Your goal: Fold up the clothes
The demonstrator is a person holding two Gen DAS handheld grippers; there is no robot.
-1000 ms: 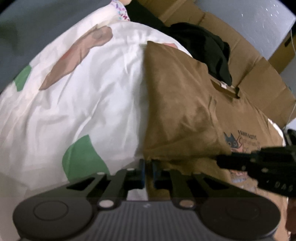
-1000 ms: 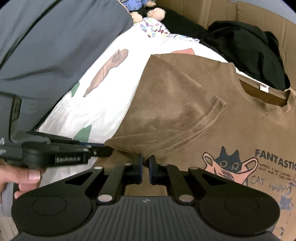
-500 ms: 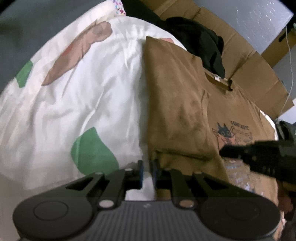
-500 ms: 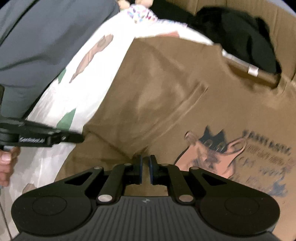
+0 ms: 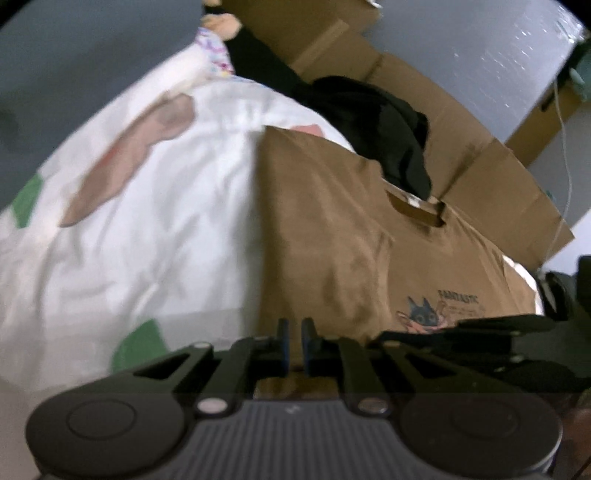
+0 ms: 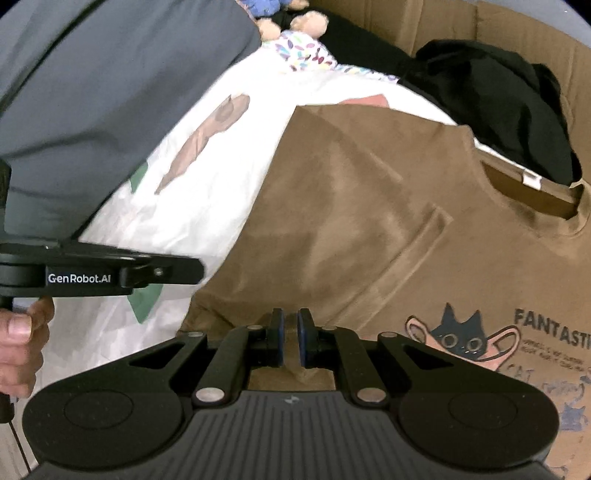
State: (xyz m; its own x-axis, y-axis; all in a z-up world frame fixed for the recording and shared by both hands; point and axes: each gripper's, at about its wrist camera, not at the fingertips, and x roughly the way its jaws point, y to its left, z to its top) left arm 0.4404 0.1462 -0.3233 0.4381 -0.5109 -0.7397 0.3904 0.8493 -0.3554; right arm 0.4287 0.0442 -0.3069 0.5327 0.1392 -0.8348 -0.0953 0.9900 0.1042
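Cardboard (image 5: 476, 155) backs the brown T-shirt (image 6: 369, 221); only the right view shows a hand (image 6: 20, 343); both tongs pressed together, empty.

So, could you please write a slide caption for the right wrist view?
Right gripper shut above a brown cat-print T-shirt, one side folded in, on a white bedsheet.

A home bedroom: a white leaf-patterned cotton bedsheet (image 6: 229, 155) fills the left, flattened brown cardboard boxes (image 5: 461, 147) and a plush toy (image 6: 291, 22) sit along the top.
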